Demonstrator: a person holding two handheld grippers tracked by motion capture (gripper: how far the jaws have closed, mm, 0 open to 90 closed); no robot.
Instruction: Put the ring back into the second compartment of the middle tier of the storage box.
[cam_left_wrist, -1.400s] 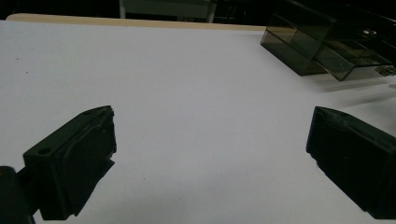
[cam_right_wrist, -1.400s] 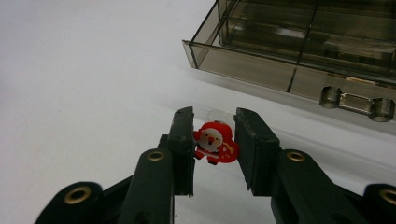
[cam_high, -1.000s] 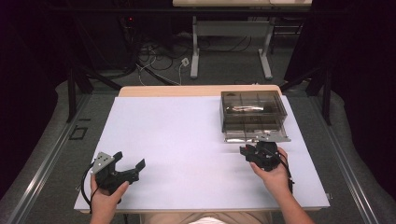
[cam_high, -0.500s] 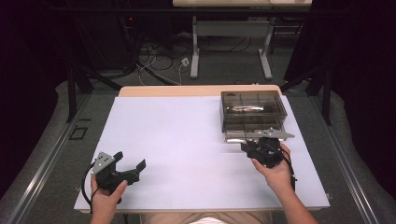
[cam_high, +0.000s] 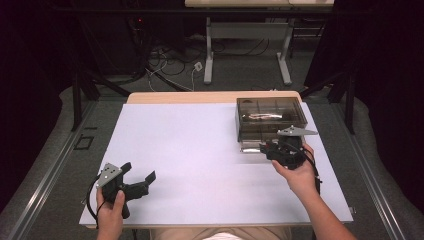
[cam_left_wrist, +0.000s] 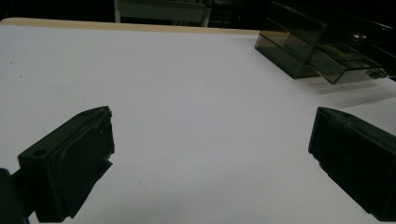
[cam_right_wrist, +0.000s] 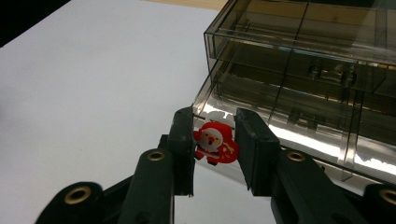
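While the high view has the right gripper (cam_high: 267, 148) up against the smoked plastic organizer box (cam_high: 270, 112), the left gripper (cam_left_wrist: 210, 154) idles jaws wide over bare table, and the right gripper view shows a Santa figure (cam_right_wrist: 215, 142) pinched, apparently not yet dropped in.

Right gripper (cam_high: 268, 148) sits at the near edge of the box (cam_high: 270, 112), jaws pointing into it. Santa figure (cam_right_wrist: 215, 142) sits between the jaws, at their tips, just in front of the box's pulled-out drawer (cam_right_wrist: 299, 135). Box body lies beyond and above the drawer. Left gripper (cam_high: 138, 175) rests on the table (cam_high: 190, 145) well left of the right gripper, nearer the person; box lies far ahead and right of it (cam_left_wrist: 322, 46).
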